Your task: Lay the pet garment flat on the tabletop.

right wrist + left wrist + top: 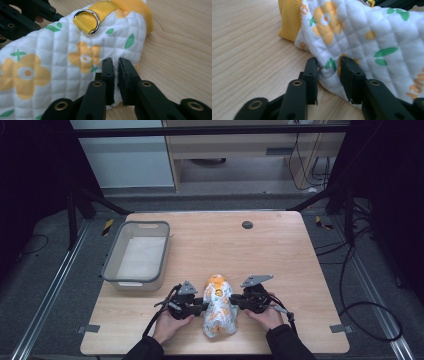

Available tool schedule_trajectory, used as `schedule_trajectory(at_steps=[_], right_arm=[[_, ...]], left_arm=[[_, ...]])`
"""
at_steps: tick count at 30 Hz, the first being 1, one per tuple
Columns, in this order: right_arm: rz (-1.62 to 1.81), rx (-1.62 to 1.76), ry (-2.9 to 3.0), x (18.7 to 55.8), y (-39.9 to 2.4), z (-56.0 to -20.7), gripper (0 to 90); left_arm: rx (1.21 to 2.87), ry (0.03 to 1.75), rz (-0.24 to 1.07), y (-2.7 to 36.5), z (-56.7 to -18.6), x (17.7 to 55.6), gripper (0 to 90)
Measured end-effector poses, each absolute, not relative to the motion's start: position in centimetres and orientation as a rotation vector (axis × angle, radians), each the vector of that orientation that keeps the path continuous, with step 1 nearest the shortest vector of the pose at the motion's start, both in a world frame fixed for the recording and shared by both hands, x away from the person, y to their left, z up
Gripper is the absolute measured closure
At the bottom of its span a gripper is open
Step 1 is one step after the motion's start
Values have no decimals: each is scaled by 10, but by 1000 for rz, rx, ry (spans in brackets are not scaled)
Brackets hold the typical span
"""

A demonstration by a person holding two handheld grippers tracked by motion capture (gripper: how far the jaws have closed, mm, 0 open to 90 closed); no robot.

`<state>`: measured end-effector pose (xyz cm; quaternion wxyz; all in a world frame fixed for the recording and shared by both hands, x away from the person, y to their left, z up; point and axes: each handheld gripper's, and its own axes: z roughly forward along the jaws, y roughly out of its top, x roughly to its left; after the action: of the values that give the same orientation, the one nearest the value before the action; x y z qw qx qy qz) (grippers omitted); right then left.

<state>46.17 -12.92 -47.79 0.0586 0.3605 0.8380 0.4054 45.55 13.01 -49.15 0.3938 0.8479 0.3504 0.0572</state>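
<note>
Gripping opposite edges of a white quilted fabric garment printed with yellow flowers and green leaves (219, 307), both tools are engaged at the near middle of the light wooden table (280, 250). Left gripper (329, 67): jaws narrowed onto a fold of the quilting. Right gripper (116, 65): jaws nearly closed, pinching the thin edge. A yellow webbing loop with a metal D-ring (90, 18) lies on top. A grey plastic basket (111, 260) stands well apart to the left. Recommendation, as judgement: lift both sides evenly, keeping the fabric taut; the right bite looks shallow and may slip.
</note>
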Motion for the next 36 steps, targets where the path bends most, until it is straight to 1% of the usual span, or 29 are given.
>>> schedule_trajectory(at_steps=[2, 5, 16, 17, 18, 19, 21, 22, 23, 25, 27, 28, 29, 30, 31, 32, 33, 35, 36], right_arm=[[1234, 1091, 2547, 462, -129, -478, 877], [1236, 1088, 2551, 462, -129, -477, 893], [1294, 1098, 2508, 459, -139, -466, 900], [1300, 1091, 2495, 459, -142, -466, 874], [1300, 1091, 2495, 459, -142, -466, 874], [1294, 1112, 2466, 460, -143, -469, 720], [1282, 1113, 2465, 462, -142, -472, 712], [1281, 1114, 2470, 462, -142, -473, 687], [1279, 1121, 2466, 464, -140, -478, 612], [1272, 1124, 2468, 465, -139, -479, 611], [1272, 1142, 2495, 467, -137, -484, 644], [1272, 1142, 2495, 467, -137, -484, 644], [1275, 1147, 2513, 468, -136, -485, 689], [1275, 1147, 2513, 468, -136, -485, 689], [1269, 1139, 2527, 468, -135, -487, 750], [1269, 1139, 2527, 468, -135, -487, 750], [1260, 1143, 2535, 469, -134, -487, 832], [1249, 1147, 2540, 469, -134, -487, 883], [1249, 1147, 2540, 469, -134, -487, 883]], left_arm=[[2158, 894, 137, 130, -492, 456, 745], [2169, 897, 146, 129, -492, 456, 817], [2134, 898, 164, 136, -480, 453, 844], [2134, 894, 169, 136, -480, 453, 844], [2135, 892, 172, 136, -479, 452, 844], [2143, 883, 181, 134, -480, 452, 845], [2146, 881, 185, 134, -480, 452, 845], [2147, 880, 188, 133, -480, 451, 845], [2148, 881, 186, 133, -480, 452, 845], [2149, 881, 186, 133, -481, 452, 845], [2153, 881, 187, 133, -481, 452, 844], [2153, 881, 187, 133, -481, 452, 844], [2155, 882, 181, 132, -482, 452, 844], [2155, 882, 181, 132, -482, 452, 844], [2161, 880, 184, 132, -482, 452, 844], [2161, 880, 184, 132, -482, 452, 844], [2160, 882, 183, 132, -483, 452, 844], [2156, 885, 181, 133, -482, 452, 844], [2156, 885, 181, 133, -482, 452, 843]])
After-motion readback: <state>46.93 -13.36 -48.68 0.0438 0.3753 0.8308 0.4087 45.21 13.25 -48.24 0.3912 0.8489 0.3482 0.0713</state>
